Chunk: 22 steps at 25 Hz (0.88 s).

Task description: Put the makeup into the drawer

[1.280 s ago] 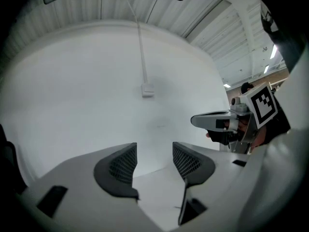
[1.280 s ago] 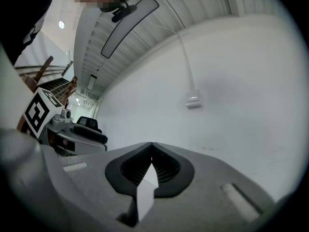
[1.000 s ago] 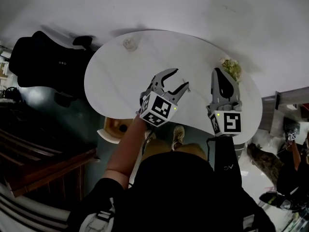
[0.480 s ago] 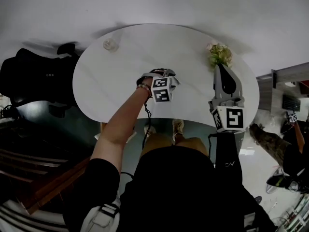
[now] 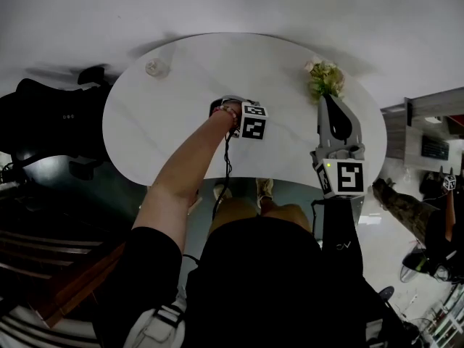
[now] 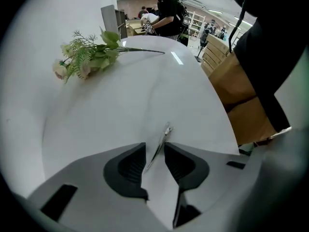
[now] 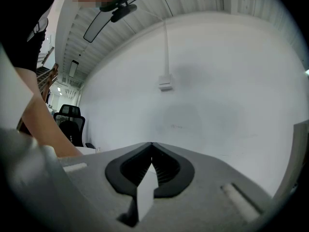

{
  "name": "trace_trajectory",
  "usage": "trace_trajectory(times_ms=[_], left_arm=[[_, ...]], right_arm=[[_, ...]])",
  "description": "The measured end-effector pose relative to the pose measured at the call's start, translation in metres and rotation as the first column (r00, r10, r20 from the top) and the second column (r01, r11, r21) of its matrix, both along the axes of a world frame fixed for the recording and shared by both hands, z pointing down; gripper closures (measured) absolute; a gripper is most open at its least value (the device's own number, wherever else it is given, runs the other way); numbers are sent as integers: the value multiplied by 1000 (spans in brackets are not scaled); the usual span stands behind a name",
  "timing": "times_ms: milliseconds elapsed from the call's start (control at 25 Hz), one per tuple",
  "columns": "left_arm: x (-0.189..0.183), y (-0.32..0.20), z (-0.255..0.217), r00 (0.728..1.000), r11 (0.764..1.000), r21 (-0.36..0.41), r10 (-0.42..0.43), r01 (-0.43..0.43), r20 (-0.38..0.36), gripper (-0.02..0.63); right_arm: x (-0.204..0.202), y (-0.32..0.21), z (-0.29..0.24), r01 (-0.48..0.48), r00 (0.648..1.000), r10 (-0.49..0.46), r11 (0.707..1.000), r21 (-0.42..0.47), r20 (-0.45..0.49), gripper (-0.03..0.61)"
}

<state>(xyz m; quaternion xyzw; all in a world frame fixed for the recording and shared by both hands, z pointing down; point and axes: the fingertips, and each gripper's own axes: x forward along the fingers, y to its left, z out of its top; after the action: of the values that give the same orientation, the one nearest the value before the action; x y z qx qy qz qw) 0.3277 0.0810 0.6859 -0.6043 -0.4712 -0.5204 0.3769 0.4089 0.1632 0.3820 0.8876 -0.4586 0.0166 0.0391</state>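
Jaws of my left gripper (image 6: pixel 154 148) have just been closing round the thin silvery makeup stick (image 6: pixel 166 132) mid-way across the white table (image 6: pixel 120 100), not yet pinching. I'd centre it before squeezing. Right gripper (image 7: pixel 152 145) is closed and empty.

white table (image 5: pixel 174 122), green and pale pink flowers (image 5: pixel 325 78) at two o'clock, silvery makeup (image 6: pixel 161 141), grey black-padded left gripper (image 6: pixel 154 145) and right gripper (image 7: pixel 151 144), black-and-white patterned cubes (image 5: pixel 254 127).

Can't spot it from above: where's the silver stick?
Left gripper view: the stick lies on the table between the left gripper's jaws, which have just been closing, flowers beyond it.
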Motion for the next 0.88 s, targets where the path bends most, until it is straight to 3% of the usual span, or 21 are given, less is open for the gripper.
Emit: trace_trajectory(times_ms=[80, 160, 360, 440, 520, 560, 640, 760, 880], left_arm=[[0, 0, -1, 999, 1000, 3, -23, 23, 22, 518], [-1, 0, -1, 998, 999, 7, -49, 48, 35, 587], [-4, 2, -1, 996, 996, 1, -89, 89, 13, 601], [-2, 0, -6, 989, 989, -23, -145, 145, -16, 601], [5, 0, -25, 964, 964, -101, -254, 245, -80, 601], [10, 0, -38, 939, 941, -154, -322, 302, -119, 601], [20, -6, -67, 865, 879, -250, -459, 407, -204, 601], [31, -25, -111, 715, 786, -343, -614, 515, -334, 601], [32, -38, -159, 560, 699, -446, -715, 560, -418, 601]], right_arm=[[0, 2, 2, -5, 1000, 5, 1000, 3, 4, 574], [0, 6, 3, -11, 1000, 11, 1000, 7, 10, 574], [3, 12, 3, -18, 1000, 17, 1000, 25, 19, 574], [3, 13, 3, -17, 1000, 17, 1000, 20, 18, 574], [1, 12, 0, -3, 1000, 3, 1000, 12, 7, 574], [0, 12, -2, 0, 1000, 0, 1000, 18, 3, 574], [-1, 12, -6, -1, 1000, 1, 999, 37, 5, 574], [-5, 8, -13, 30, 999, -30, 998, 55, -12, 574], [-11, 3, -20, 55, 998, -54, 996, 72, -25, 574]])
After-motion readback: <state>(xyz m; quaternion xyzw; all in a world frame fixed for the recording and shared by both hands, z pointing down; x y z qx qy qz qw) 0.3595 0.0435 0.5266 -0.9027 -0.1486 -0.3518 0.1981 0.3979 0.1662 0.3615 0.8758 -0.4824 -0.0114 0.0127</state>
